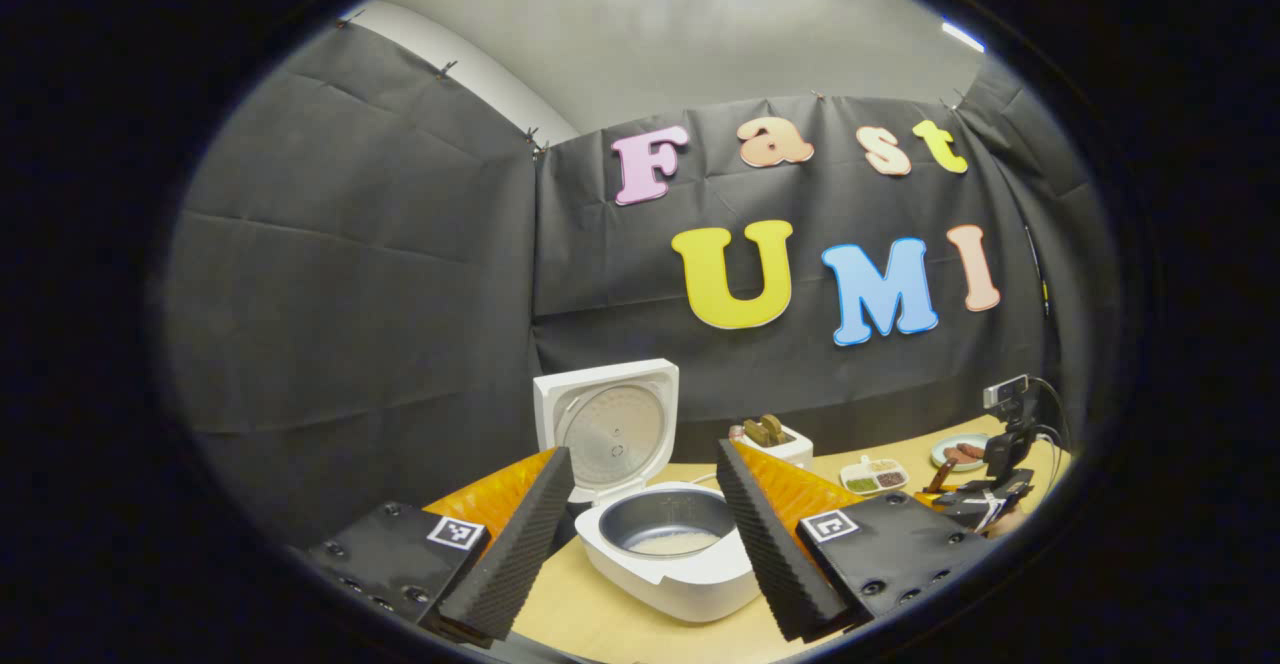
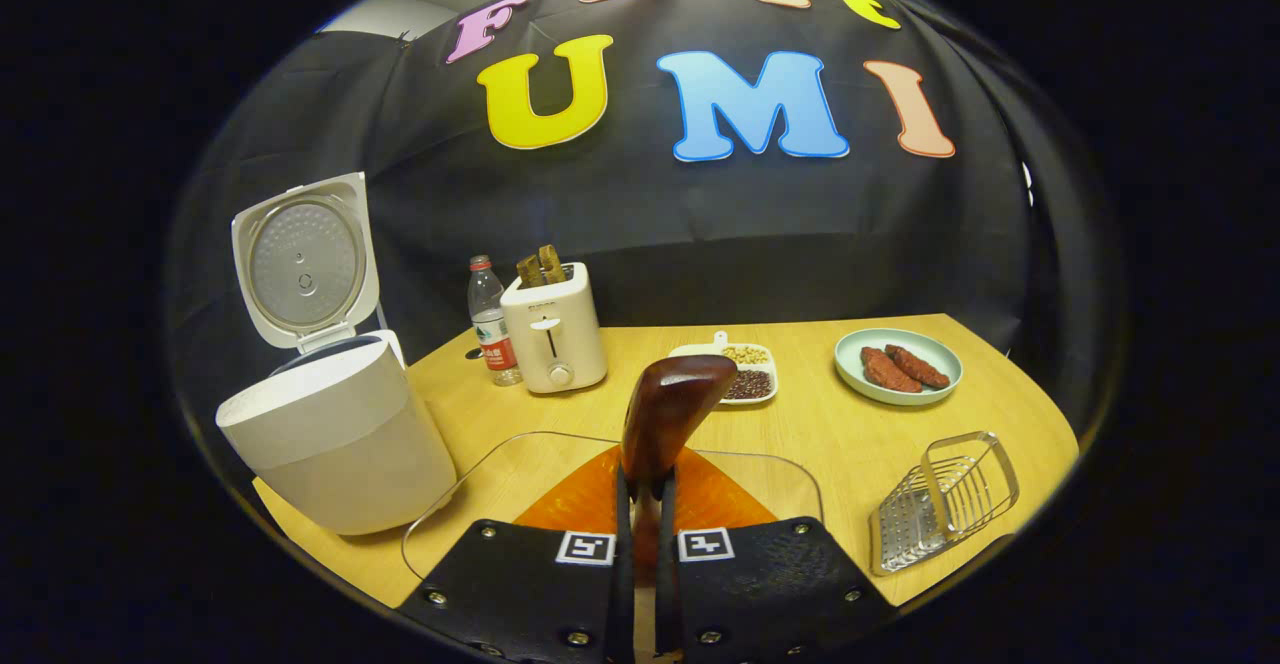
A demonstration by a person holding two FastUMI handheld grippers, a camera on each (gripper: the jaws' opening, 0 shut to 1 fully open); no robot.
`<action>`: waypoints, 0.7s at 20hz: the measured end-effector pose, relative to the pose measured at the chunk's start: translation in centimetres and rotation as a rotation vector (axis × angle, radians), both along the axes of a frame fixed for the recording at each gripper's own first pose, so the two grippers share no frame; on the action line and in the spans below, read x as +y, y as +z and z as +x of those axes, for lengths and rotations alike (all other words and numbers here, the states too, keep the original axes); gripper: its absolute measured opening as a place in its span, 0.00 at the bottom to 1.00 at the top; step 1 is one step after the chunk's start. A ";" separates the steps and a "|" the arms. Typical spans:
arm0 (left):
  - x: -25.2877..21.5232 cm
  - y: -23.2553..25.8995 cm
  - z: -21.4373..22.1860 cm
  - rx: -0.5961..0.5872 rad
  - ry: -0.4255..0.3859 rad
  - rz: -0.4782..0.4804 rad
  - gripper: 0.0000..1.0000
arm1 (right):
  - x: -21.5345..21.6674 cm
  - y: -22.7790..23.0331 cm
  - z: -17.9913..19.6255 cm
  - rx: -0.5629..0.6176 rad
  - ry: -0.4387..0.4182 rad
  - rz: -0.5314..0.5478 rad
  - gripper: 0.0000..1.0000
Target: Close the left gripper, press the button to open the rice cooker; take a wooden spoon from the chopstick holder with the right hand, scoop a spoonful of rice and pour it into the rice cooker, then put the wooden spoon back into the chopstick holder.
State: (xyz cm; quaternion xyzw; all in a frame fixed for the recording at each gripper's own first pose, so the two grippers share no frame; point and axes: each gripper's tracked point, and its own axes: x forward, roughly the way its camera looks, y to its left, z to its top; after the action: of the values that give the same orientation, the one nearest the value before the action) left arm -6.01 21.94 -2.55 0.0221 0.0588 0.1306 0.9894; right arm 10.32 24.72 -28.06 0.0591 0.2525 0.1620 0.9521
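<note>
While the left claw (image 1: 640, 534) gapes before the rice cooker (image 1: 665, 544), the right claw (image 2: 640, 504) clamps the wooden spoon (image 2: 668, 412).

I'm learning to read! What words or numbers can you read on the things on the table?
None can be read.
Water bottle: it has a label, too small to read.
Toaster: small dark mark on the front, too blurred to read.
Rice cooker: no writing to be seen.
Square tags: black-and-white patterns, not words.
</note>
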 end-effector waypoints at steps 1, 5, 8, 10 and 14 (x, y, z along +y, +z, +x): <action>0.0 -0.1 -0.1 0.003 0.002 -0.005 0.99 | 0.5 0.0 -0.1 0.009 0.003 0.015 0.09; 0.1 -0.6 -0.1 0.002 0.002 -0.029 0.97 | 2.4 0.0 -1.2 0.069 0.014 0.104 0.08; 0.4 -0.6 -0.2 -0.002 0.004 -0.034 0.97 | 2.8 -0.2 -1.7 0.151 -0.024 0.220 0.08; 0.7 -0.7 -0.3 -0.004 0.005 -0.044 0.98 | 2.3 -0.5 -1.6 0.222 -0.077 0.330 0.08; 1.2 -0.6 -0.6 -0.009 0.012 -0.046 0.98 | 0.9 -1.9 -1.8 0.371 -0.196 0.540 0.08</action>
State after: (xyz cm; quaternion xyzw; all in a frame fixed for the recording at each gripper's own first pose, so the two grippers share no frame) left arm -6.63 23.15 -3.12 -0.0016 0.0574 0.1351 0.9892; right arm 8.53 25.62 -29.95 0.3617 0.3625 0.1170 0.8509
